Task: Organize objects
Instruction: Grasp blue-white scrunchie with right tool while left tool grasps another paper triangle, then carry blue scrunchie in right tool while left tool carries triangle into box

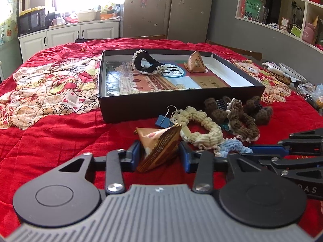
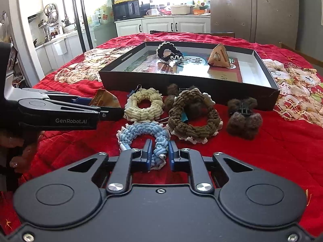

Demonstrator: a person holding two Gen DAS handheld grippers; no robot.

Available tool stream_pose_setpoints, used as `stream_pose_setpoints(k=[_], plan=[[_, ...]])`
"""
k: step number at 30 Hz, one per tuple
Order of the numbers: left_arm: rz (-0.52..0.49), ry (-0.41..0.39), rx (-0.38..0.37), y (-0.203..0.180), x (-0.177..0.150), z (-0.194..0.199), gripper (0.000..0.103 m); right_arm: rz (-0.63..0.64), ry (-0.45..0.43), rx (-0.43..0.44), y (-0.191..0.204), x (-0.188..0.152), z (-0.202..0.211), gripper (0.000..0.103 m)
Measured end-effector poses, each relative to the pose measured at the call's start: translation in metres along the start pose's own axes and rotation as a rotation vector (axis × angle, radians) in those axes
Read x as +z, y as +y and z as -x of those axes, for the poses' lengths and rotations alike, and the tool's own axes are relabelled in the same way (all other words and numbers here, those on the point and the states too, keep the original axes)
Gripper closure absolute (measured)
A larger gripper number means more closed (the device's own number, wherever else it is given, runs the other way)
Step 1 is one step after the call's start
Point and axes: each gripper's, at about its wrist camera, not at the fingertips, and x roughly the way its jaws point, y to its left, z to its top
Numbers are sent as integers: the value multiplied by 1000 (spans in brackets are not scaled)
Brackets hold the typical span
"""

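meanwhile a brown snack packet (image 1: 159, 147) is pinched by the left tongs (image 1: 159, 157), a blue scrunchie (image 2: 141, 135) by the right tongs (image 2: 159, 155).

Knitted yarn blue scrunchie (image 2: 141, 135), glossy, probably foil snack packet (image 1: 159, 147), quilted cloth red cover (image 1: 60, 137), matt cardboard box (image 1: 161, 102).

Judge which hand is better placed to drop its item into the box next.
Left, probably. The left gripper brackets the snack packet almost straight before the box; the right gripper, on the blue scrunchie, sits behind the other scrunchies.
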Motion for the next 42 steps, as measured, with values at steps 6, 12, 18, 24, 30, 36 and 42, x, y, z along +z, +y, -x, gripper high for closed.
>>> stream_pose_setpoints(k=[6, 12, 18, 24, 30, 36, 42], plan=[[2, 0, 0, 0, 0, 1, 63, 5, -6, 4, 0, 0, 1, 91], [5, -5, 1, 0, 0, 4, 65, 23, -20, 11, 1, -1, 6, 93], [12, -21, -1, 2, 3, 11, 67, 78, -64, 3, 7, 0, 14, 93], [11, -44, -9, 0, 7, 19, 67, 96, -117, -2, 6, 6, 27, 93], [15, -77, -13, -2, 20, 27, 67, 121, -178, -17, 6, 20, 42, 93], [20, -110, 8, 0, 39, 32, 67, 139, -236, -35, 1, 43, 50, 93], [30, -123, 13, 2, 63, 26, 67, 127, -281, -62, -8, 76, 47, 93]])
